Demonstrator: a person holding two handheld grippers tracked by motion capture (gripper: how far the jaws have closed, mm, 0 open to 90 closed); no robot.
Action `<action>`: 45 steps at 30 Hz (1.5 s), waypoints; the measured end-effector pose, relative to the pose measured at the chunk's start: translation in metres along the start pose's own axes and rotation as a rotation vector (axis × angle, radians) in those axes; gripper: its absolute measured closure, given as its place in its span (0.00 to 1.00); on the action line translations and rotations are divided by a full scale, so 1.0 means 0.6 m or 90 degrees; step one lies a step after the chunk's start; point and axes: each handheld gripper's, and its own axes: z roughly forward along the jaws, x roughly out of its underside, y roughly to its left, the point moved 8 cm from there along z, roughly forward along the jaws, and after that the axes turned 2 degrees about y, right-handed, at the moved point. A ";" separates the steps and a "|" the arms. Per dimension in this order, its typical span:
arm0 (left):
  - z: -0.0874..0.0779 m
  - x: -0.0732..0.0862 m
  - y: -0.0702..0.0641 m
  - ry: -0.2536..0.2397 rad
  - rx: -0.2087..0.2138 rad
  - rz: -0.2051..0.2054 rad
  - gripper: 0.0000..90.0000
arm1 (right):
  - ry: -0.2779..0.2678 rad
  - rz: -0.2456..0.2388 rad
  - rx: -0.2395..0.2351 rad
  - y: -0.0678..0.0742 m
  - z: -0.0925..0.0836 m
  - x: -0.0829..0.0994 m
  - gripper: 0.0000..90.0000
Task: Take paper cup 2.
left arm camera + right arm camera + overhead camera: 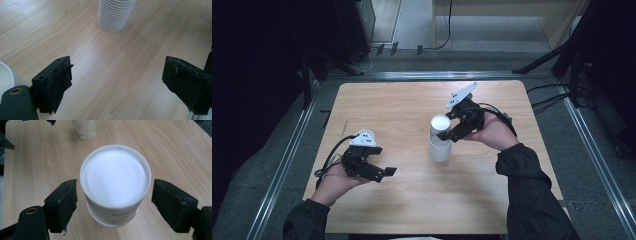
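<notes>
A stack of white paper cups (pixel 440 145) stands upside down at the middle of the wooden table (pixel 412 210). My right gripper (pixel 446 124) reaches it from the right. In the right gripper view the jaws of my right gripper (pixel 115 192) flank the top cup (pixel 115 180), and a narrow gap shows between each pad and the cup wall. My left gripper (pixel 383 161) hovers open over the table's left part. In the left gripper view my left gripper (pixel 117 77) has only bare wood between its pads, and the ribbed base of the stack (pixel 113 15) lies ahead.
A single white cup (pixel 85 128) with a pale print stands close to the left hand; its edge (pixel 5 75) shows at the lower left of the left gripper view. Dark floor, metal rails and cables surround the table.
</notes>
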 end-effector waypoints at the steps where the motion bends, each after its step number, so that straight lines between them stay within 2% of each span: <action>1: 0.001 0.001 -0.001 0.004 -0.001 0.006 0.10 | 0.007 -0.003 0.002 0.000 0.002 -0.003 0.24; 3: 0.004 0.003 -0.003 0.010 -0.003 0.013 0.10 | 0.019 -0.019 0.003 0.002 0.006 -0.013 0.27; 5: 0.006 0.004 -0.005 0.011 -0.002 0.013 0.10 | 0.022 -0.022 0.004 0.004 0.006 -0.015 0.28; 6: 0.007 0.004 -0.005 0.012 0.000 0.015 0.10 | 0.034 -0.034 0.014 0.005 0.007 -0.018 0.33; 8: 0.008 0.003 -0.007 0.012 0.001 0.018 0.10 | 0.038 -0.036 0.022 0.004 0.007 -0.018 0.36; 12: 0.009 0.002 -0.010 0.011 0.003 0.020 0.10 | 0.042 -0.027 0.021 0.003 0.006 -0.016 0.36; 16: 0.007 -0.003 -0.017 0.001 0.017 0.021 0.10 | 0.040 -0.023 0.023 0.004 0.005 -0.015 0.37; 22: 0.011 0.000 -0.017 0.014 0.011 0.026 0.10 | 0.028 -0.012 0.022 0.003 -0.003 -0.019 0.37; 26: 0.015 0.004 -0.014 0.021 -0.003 0.036 0.10 | 0.019 0.001 0.026 0.004 -0.017 -0.025 0.37; 30: 0.017 0.003 -0.014 0.020 0.001 0.030 0.10 | 0.006 0.003 0.033 0.007 -0.034 -0.034 0.37; 35: 0.015 0.001 -0.020 0.015 0.032 0.026 0.10 | -0.015 0.000 0.044 0.011 -0.058 -0.044 0.37; 36: 0.015 0.000 -0.021 0.012 0.040 0.023 0.16 | -0.027 -0.005 0.053 0.014 -0.070 -0.049 0.37; 37: 0.015 0.000 -0.021 0.010 0.044 0.023 0.16 | -0.027 -0.005 0.053 0.014 -0.070 -0.049 0.37; 39: 0.015 0.000 -0.021 0.007 0.044 0.020 0.16 | -0.049 -0.008 0.058 0.021 -0.089 -0.060 0.37; 45: 0.014 -0.003 -0.020 -0.005 0.037 0.028 0.16 | -0.065 -0.020 0.059 0.035 -0.117 -0.067 0.38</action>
